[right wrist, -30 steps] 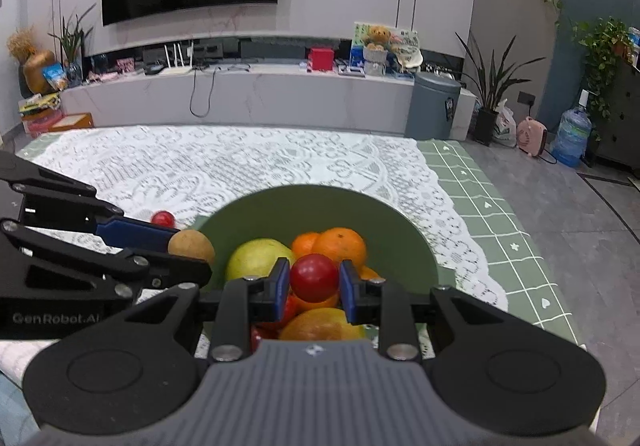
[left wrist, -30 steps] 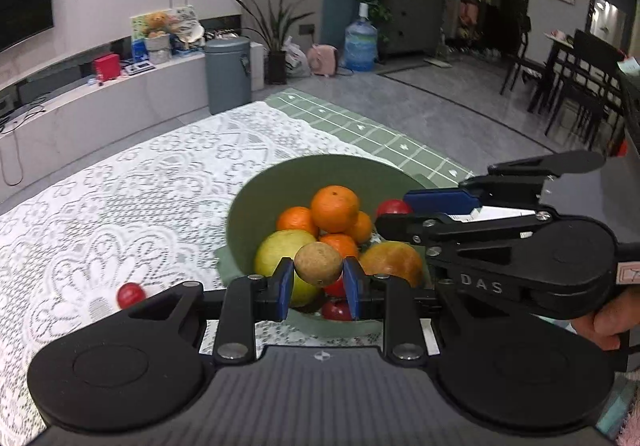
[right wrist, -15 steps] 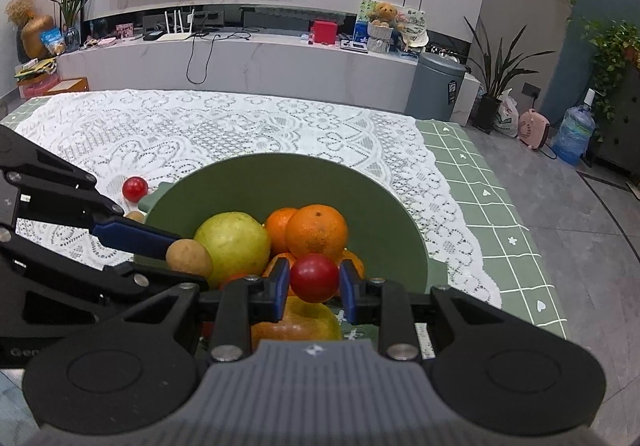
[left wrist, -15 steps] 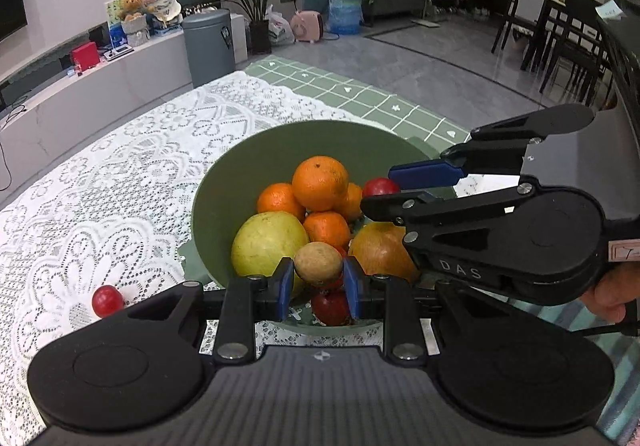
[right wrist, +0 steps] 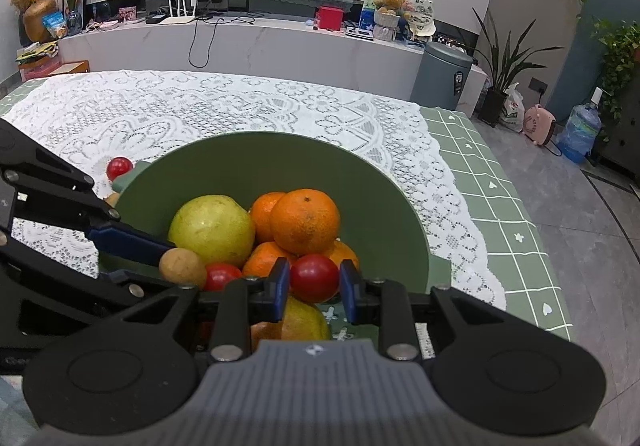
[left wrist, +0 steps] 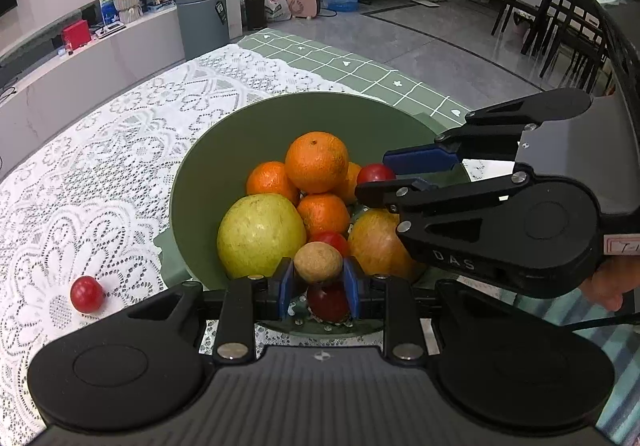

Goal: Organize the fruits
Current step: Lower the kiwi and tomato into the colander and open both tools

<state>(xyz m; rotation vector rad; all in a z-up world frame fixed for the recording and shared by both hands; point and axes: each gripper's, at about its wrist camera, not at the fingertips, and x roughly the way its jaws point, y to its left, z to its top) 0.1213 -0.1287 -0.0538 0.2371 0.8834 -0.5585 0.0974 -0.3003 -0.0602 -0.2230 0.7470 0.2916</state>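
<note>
Both grippers are loaded over the deep green round bowl [right wrist: 400,206]. The left gripper [left wrist: 319,282] has its fingers clamped on a small tan, rough-skinned round fruit [left wrist: 318,262] (longan-like, can't confirm), low at the bowl's near side. The right gripper [right wrist: 314,288] has its fingers clamped on a small glossy red round fruit [right wrist: 314,278], sitting just above the pile.

Risks, my read:
- The pile is heaped. Anything dropped onto the top large orange [right wrist: 305,221] or the big yellow-green pear-like fruit [right wrist: 212,230] will likely roll, and could hop the low near rim
- The two grippers are close together over the same bowl, so the fingers may clash if either one swings inward before letting go
- The left fingers look nearly level with the piled fruit. Pushing further could shove the red fruit below them or tip the stack
- Both held fruits are smooth and round, so a slight slackening before they're low enough means an early drop

Bowl contents: several oranges, the pear-like fruit, a yellow-orange mango-like fruit [left wrist: 380,242] at the near right and a few small red fruits in the gaps.

One more small red fruit [left wrist: 87,294] sits loose on the white lace tablecloth [left wrist: 100,166] covering the table, left of the bowl and not yet collected
</note>
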